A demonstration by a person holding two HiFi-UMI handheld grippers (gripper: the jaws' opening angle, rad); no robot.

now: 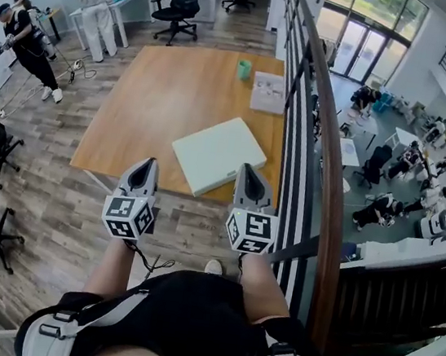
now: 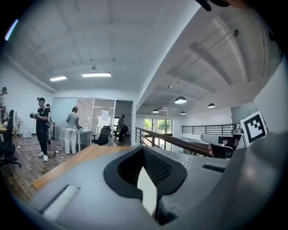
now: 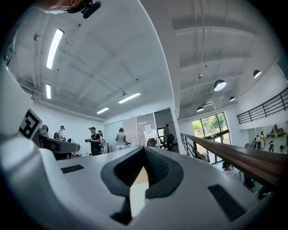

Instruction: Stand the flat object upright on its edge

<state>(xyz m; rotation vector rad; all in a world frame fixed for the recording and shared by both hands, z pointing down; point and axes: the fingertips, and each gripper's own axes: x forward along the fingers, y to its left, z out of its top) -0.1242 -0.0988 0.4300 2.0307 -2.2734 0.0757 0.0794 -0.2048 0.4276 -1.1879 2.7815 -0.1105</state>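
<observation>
Looking steeply down, I see a wooden counter (image 1: 152, 97) on the plank floor (image 1: 54, 207) of a mezzanine. A dark railing (image 1: 292, 158) runs along its right side, with a lower hall beyond it. At the counter's far edge stand 1 green cup (image 1: 244, 70) and, just right of it, a stack of paper sheets (image 1: 269, 91). An office chair (image 1: 180, 4) and 2 people (image 1: 28, 43) occupy the room behind and to the left.

The flat white panel (image 1: 218, 154) lies face down on the counter near its front right corner, turned at an angle.

My 2 forearms reach forward side by side. The left gripper (image 1: 149, 163) points at the counter's front edge, left of the panel. The right gripper (image 1: 247, 170) points at the panel's near right edge; whether it touches I cannot tell. Both grippers are fully closed and hold nothing. Each carries its marker cube (image 1: 128, 217) toward me.
</observation>
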